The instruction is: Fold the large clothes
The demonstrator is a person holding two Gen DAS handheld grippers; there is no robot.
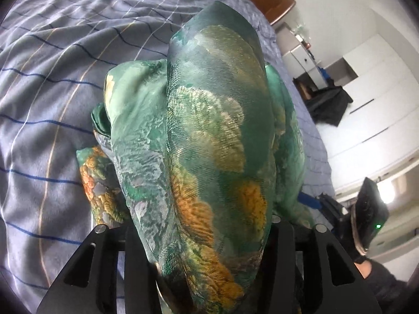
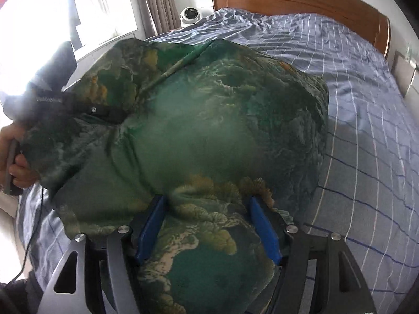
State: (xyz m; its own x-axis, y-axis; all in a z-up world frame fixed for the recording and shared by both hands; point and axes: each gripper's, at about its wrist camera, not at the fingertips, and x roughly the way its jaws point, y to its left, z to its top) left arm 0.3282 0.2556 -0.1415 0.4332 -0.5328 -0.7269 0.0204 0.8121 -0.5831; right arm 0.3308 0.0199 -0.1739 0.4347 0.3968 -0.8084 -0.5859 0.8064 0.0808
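Left wrist view was nearly filled by the green garment (image 1: 217, 136), a silky cloth printed in teal, gold and orange. A thick fold of it rose from between the black fingers of the left tool (image 1: 209, 261) and bulged up over the bed (image 1: 52, 104). The cloth hid the fingertips, so I could not tell whether that tool was pinching it or only draped by it. More of the garment lay bunched lower down to the left, resting on the blue checked bedsheet. At the far right edge the right tool (image 1: 366, 222) showed dark, with a small green light on it, and white cupboards (image 1: 371, 83) stood beyond.

Right wrist view showed the same garment (image 2: 209, 120) spread wide and held up over the bed (image 2: 366, 130) — it covered most of the near half of the mattress. The right tool (image 2: 209, 225) had its blue-padded fingers (image 2: 150, 230) standing well apart, with cloth lying between and over them; they were not pressed together on it. Off to the left, the left tool (image 2: 104, 111) reached into the upper edge of the garment, a bare hand (image 2: 15, 154) gripping its handle. A wooden headboard (image 2: 301, 0) closed the far end of the bed, and a small white camera (image 2: 190, 14) sat beside the curtain (image 2: 157, 2).
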